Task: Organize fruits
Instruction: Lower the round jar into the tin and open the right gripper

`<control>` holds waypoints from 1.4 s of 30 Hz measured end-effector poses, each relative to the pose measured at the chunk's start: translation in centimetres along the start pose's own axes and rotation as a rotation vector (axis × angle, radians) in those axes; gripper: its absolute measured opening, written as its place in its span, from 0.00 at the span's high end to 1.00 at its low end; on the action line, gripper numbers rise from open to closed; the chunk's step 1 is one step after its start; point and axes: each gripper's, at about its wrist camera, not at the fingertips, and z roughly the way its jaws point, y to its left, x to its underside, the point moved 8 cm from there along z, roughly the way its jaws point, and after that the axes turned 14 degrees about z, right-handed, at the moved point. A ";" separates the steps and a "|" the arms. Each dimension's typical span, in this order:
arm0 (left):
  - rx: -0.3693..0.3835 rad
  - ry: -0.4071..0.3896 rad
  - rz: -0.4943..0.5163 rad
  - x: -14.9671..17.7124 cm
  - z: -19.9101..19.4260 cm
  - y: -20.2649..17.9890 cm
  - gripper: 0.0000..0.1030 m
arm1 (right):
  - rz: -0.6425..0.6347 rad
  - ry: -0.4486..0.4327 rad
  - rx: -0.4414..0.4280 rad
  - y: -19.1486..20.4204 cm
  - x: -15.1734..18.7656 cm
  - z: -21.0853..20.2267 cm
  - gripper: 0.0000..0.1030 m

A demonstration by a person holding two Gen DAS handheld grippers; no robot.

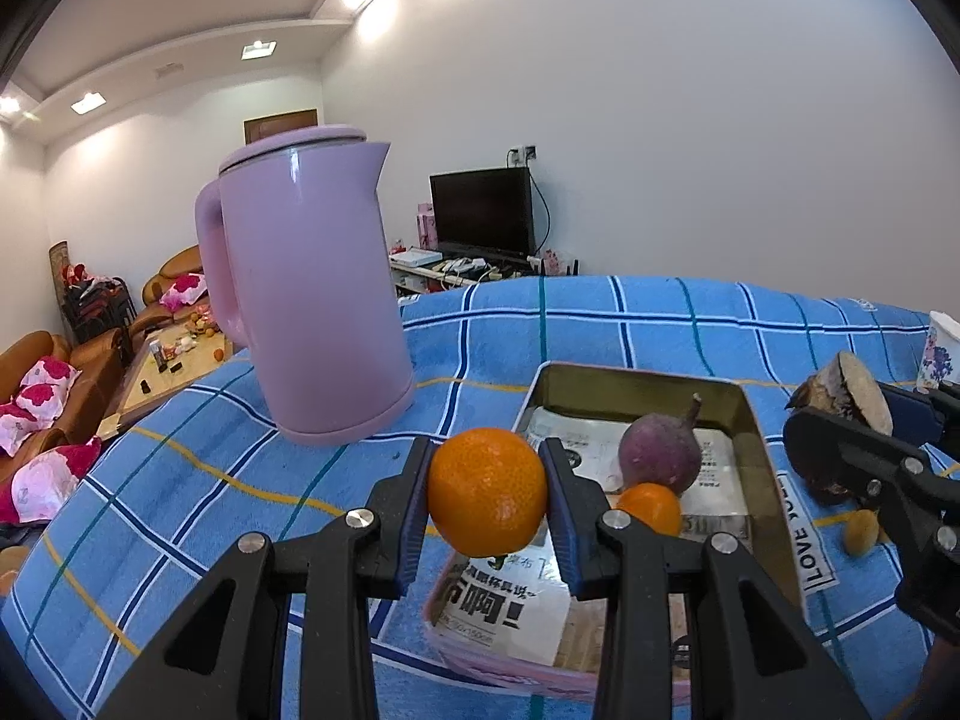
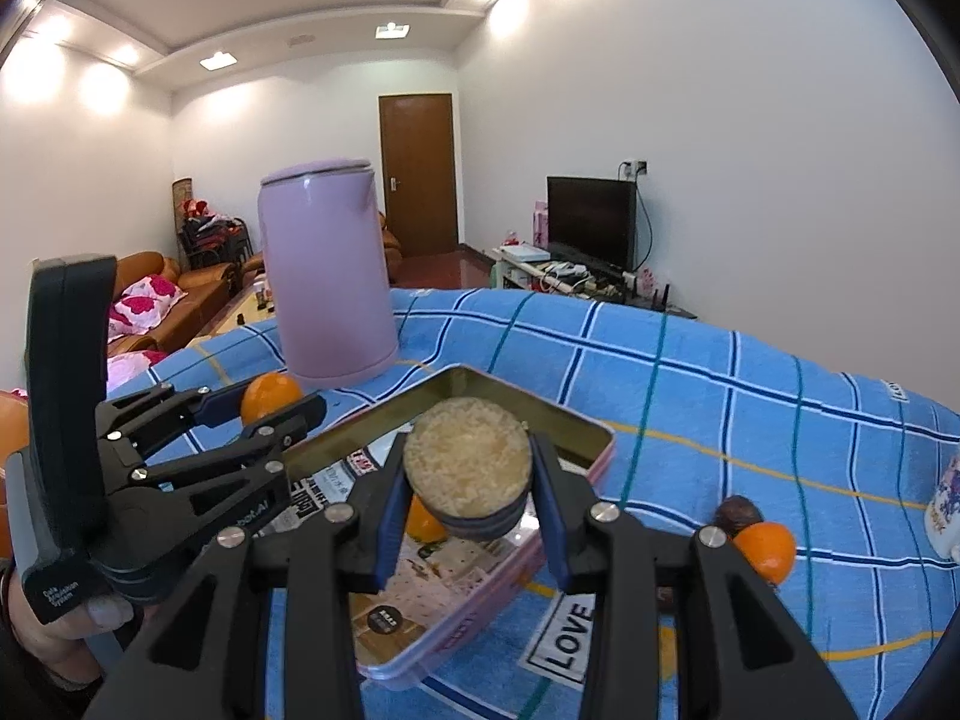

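Observation:
My left gripper point(image 1: 486, 457) is shut on a round orange point(image 1: 483, 495), held just above the near left edge of the open tin tray point(image 1: 636, 373). In the tray lie a purple fruit with a stem point(image 1: 659, 450) and a small orange point(image 1: 651, 507). My right gripper point(image 2: 470, 451) is shut on a cut fruit piece point(image 2: 467, 467) with dark skin and a pale flat face, seen above the tray point(image 2: 543, 409). The left wrist view shows the right gripper point(image 1: 852, 414) to the right of the tray, and the right wrist view shows the left gripper point(image 2: 279, 405).
A tall lilac kettle point(image 1: 312, 288) stands on the blue checked cloth point(image 1: 660, 324) behind the tray's left side. To the right of the tray lie an orange point(image 2: 768, 549) and a dark fruit point(image 2: 738, 509). A flowered cup point(image 2: 948, 504) is at the far right.

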 end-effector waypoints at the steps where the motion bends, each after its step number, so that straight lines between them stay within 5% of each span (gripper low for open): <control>1: 0.000 0.007 0.001 0.2 0.2 0.1 0.64 | 0.001 0.006 -0.003 0.1 0.1 0.3 0.61; 21: 0.065 0.080 -0.003 1.4 2.3 0.0 0.64 | -0.038 0.148 -0.019 1.0 3.6 3.4 0.61; 38: 0.073 0.102 0.030 1.6 2.5 -0.6 0.63 | -0.029 0.177 -0.030 1.0 3.9 3.7 0.60; 42: 0.086 0.121 0.027 1.7 2.7 -0.8 0.62 | -0.038 0.172 -0.042 1.2 4.0 3.5 0.51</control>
